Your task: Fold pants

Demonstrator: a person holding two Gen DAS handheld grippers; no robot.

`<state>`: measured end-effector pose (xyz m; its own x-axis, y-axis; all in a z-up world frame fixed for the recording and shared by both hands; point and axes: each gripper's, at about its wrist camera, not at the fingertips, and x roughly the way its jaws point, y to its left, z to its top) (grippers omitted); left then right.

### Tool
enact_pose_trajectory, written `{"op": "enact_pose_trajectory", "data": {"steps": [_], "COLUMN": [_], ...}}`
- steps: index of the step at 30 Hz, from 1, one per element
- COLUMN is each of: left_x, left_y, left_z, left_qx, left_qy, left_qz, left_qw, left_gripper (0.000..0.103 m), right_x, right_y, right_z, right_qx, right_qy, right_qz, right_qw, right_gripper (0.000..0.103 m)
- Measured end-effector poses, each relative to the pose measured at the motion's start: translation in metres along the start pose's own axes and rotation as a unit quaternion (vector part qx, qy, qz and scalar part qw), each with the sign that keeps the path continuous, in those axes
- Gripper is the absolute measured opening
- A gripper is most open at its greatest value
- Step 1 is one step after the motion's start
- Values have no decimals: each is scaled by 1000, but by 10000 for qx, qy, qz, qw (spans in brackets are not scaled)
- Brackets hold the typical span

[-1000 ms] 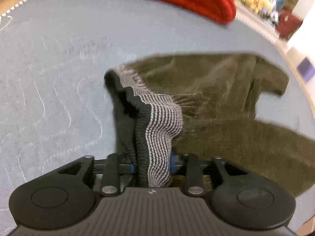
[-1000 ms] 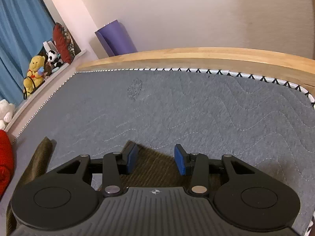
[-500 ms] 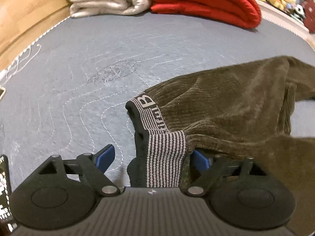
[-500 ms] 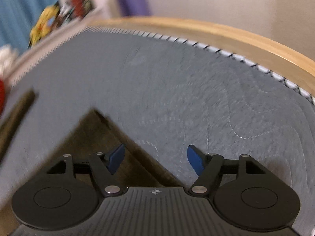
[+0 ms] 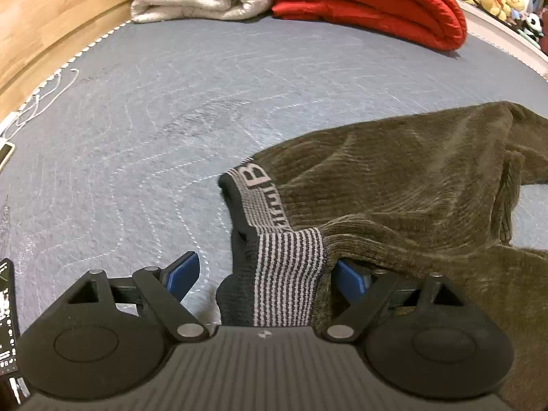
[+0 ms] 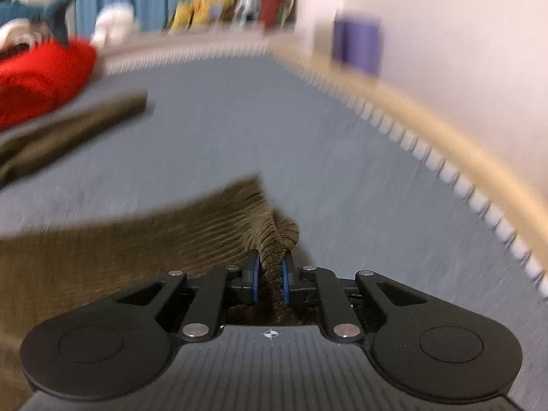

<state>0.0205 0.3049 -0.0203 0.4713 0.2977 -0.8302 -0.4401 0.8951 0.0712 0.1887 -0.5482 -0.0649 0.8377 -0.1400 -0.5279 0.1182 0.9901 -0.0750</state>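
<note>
Pants (image 5: 394,185), brown corduroy, rumpled (striped waistband (image 5: 287,274))

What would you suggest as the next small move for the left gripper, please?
Probably close the left gripper on the waistband. Its fingers stand open around the striped band, while the right gripper is shut on a bunch of the pants, so only one side is held.

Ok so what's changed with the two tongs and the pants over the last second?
The left tongs let go: a second ago they were clamped on the striped waistband, now they stand open around it. The right tongs did the opposite, going from open over the pants to shut on a bunched fold of them, with the view blurred by motion. The pants remain on the grey mattress, beside the red blanket.
</note>
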Motion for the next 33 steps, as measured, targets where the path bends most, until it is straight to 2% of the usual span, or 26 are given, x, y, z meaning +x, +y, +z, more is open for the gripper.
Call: {"op": "enact_pose_trajectory", "data": {"steps": [2, 6, 8, 9, 10, 13, 16, 20, 21, 23, 25, 26, 29, 30, 31, 32, 33], "left_x": [0, 1, 1, 0, 0, -1, -4, -14, -19, -33, -46, -51, -60, -64, -67, -70, -72], "left_y": [-4, -6, -2, -1, 0, -1, 2, 6, 7, 8, 4, 1, -21, -37, -52, -70, -87], "left_z": [-2, -3, -4, -3, -3, -3, -1, 0, 0, 1, 1, 0, -8, -14, -21, -29, -38], "left_qx": [58, 174, 82, 56, 48, 28, -124, -397, -461, -513, -420, -380, 51, 357, 651, 979, 1289], "left_qy": [44, 11, 40, 42, 38, 43, 49, -74, -181, -522, -865, -990, -1115, -1175, -1213, -1220, -1168], "left_qz": [-82, 7, -63, -86, -92, -91, -115, -126, -97, 207, 360, 198, -790, -1162, -1423, -1714, -2010], "left_qw": [9999, 9998, 9999, 9999, 9999, 9999, 9998, 9991, 9987, 9971, 9947, 9942, 9906, 9856, 9802, 9727, 9640], "left_gripper": [90, 91, 91, 91, 91, 91, 91, 91, 91, 91, 91, 91, 90, 89, 83, 74, 68], "right_x": [-5, 11, 7, 0, -9, -28, -35, -37, -40, -37, -36, -36, -31, -33, -35, -36, -36], "right_y": [-2, 0, -8, -18, -31, -72, -98, -102, -100, -97, -91, -88, -75, -74, -72, -69, -70], "right_z": [8, 1, 1, 2, 2, -6, -21, -32, -34, -32, -28, -26, -22, -23, -22, -20, -19], "right_qx": [227, 396, 539, 796, 1181, 2333, 3199, 3510, 3537, 3567, 3532, 3492, 3364, 3355, 3318, 3276, 3273], "right_qy": [-242, 315, 327, 223, 78, 95, 397, 774, 856, 1084, 1299, 1370, 1473, 1482, 1473, 1432, 1315], "right_qz": [-418, -933, -1484, -1665, -1738, -1618, -1063, -558, -437, -264, -264, -291, -299, -310, -431, -537, -584], "right_qw": [9986, 9944, 9869, 9826, 9776, 9588, 9406, 9315, 9304, 9275, 9261, 9265, 9297, 9298, 9308, 9324, 9339], "right_gripper": [13, 23, 37, 59, 67, 67, 67, 67, 67, 67, 67, 67, 61, 51, 41, 36, 22]}}
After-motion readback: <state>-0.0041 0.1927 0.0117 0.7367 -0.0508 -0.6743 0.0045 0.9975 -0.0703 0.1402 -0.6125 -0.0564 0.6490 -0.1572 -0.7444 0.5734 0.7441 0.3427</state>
